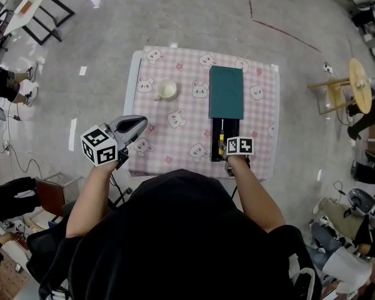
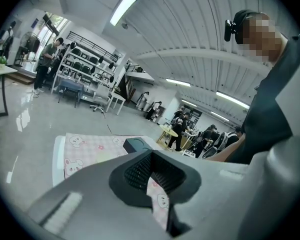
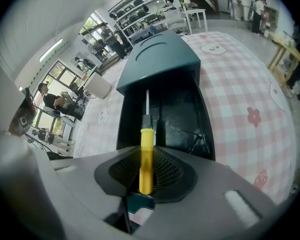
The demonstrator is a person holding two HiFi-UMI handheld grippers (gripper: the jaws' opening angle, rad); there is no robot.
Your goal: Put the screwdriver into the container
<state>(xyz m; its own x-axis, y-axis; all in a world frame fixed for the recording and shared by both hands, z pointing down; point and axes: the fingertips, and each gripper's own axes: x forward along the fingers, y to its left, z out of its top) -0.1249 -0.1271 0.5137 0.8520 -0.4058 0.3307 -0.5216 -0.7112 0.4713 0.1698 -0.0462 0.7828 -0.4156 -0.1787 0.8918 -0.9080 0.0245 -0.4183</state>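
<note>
Yellow screwdriver (image 3: pixel 145 149) is clamped in the right gripper (image 3: pixel 146 171), tip pointing along the open black part of the teal container (image 3: pixel 157 59) on the pink checked table (image 3: pixel 240 99). Left gripper (image 2: pixel 151 173) is pinched closed on nothing, over by the table's left edge.

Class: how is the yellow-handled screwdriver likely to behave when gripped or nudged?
The screwdriver looks stiff: its shaft runs straight from the handle. The smooth, round handle would probably roll if nudged, and might slip between the pads of the right gripper. Inside the container, the tray walls should stop it.
</note>
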